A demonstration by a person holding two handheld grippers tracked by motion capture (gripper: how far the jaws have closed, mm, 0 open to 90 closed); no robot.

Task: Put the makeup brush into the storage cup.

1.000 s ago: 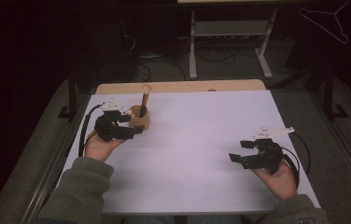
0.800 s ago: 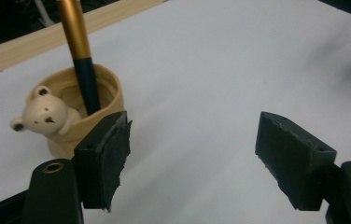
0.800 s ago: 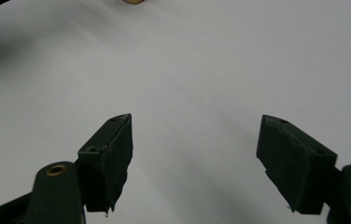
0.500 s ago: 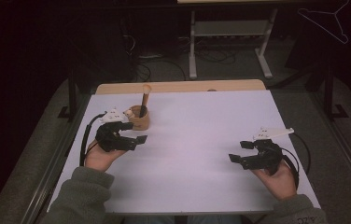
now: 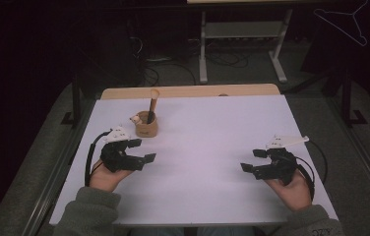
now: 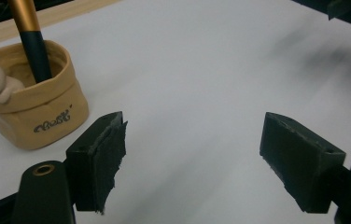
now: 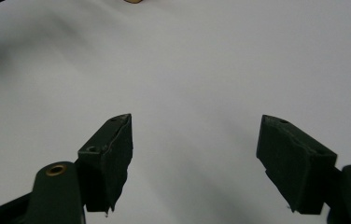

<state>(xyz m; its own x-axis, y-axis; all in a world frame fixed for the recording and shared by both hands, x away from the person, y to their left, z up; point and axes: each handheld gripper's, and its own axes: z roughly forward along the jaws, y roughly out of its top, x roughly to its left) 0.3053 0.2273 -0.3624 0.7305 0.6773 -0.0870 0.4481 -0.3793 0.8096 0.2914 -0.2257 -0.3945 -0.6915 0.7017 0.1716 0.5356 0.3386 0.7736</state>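
A tan fabric pouch stands at the table's back left, with a gold-topped dark pen upright in it and a small white figure on its rim. My left gripper lies in front of the pouch, apart from it. Its jaws have just been opening and nothing is between them. In the left gripper view the pouch and pen sit left of my open jaws. My right gripper rests at the front right, open and empty.
The white table top ends in a wooden strip at the far edge. Beyond it stand a metal frame and floor cables. A white wire hanger hangs at the top right. Each gripper's cable loops beside its hand.
My left gripper has drawn back from the pouch toward the person and a little lower, jaws slightly wider. The pen stays in the pouch. The right gripper has not moved.
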